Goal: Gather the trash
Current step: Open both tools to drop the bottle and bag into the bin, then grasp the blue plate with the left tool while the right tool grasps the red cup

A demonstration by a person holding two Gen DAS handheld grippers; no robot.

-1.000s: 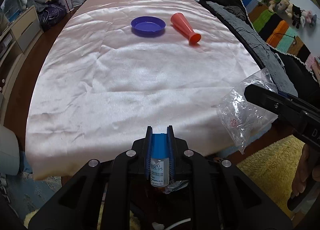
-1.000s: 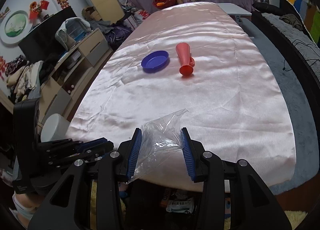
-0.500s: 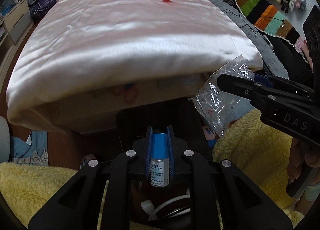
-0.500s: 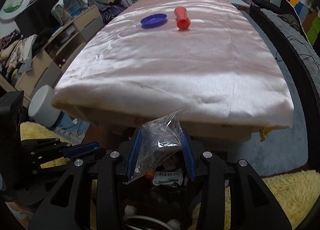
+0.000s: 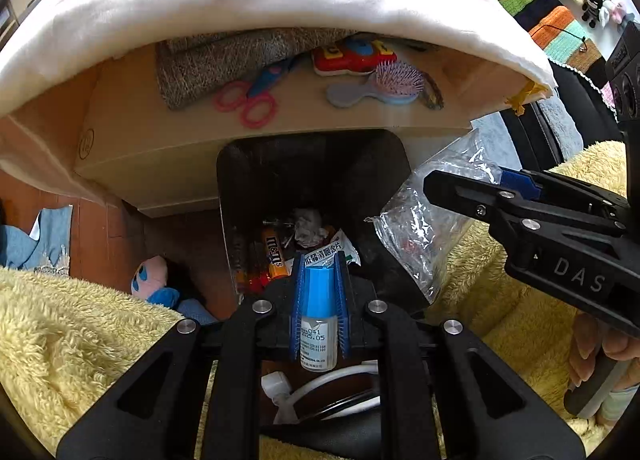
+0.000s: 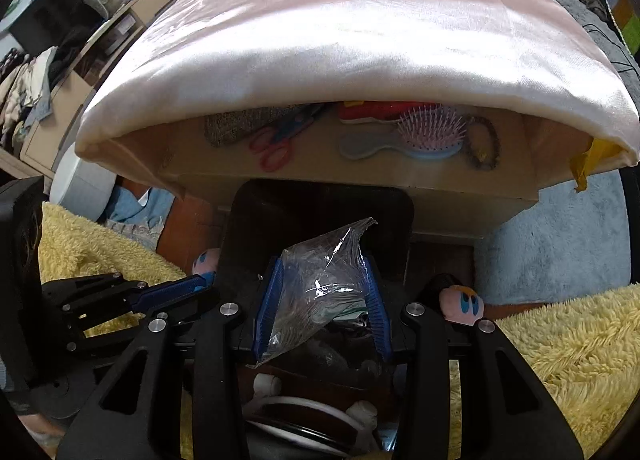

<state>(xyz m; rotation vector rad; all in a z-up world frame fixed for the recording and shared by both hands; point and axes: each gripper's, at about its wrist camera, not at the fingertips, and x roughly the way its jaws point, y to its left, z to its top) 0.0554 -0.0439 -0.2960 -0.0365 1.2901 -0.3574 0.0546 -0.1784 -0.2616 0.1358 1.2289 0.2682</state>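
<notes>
While both hand-held grippers point down over the bin, the scene is this:

Left hand-held gripper (image 5: 319,300): clenched on a small white bottle (image 5: 319,334) with a blue cap, held upright between the blue pads, above the bin opening.
Right hand-held gripper (image 6: 323,300): grasping a crumpled clear plastic bag (image 6: 320,292); the pads press on both its sides, and the bag hangs over the bin.
Trash bin (image 5: 240,188): black, on the floor just in front of the bench edge; inside lie a candy wrapper (image 5: 275,254), a crumpled tissue (image 5: 307,222) and a white-green packet.
Bench (image 6: 360,28): covered with a pink satin cloth; on a board under it lie scissors (image 5: 248,100) and a hairbrush (image 5: 384,86).
Floor: yellow fluffy rug (image 5: 80,332) on both sides of the bin.
</notes>
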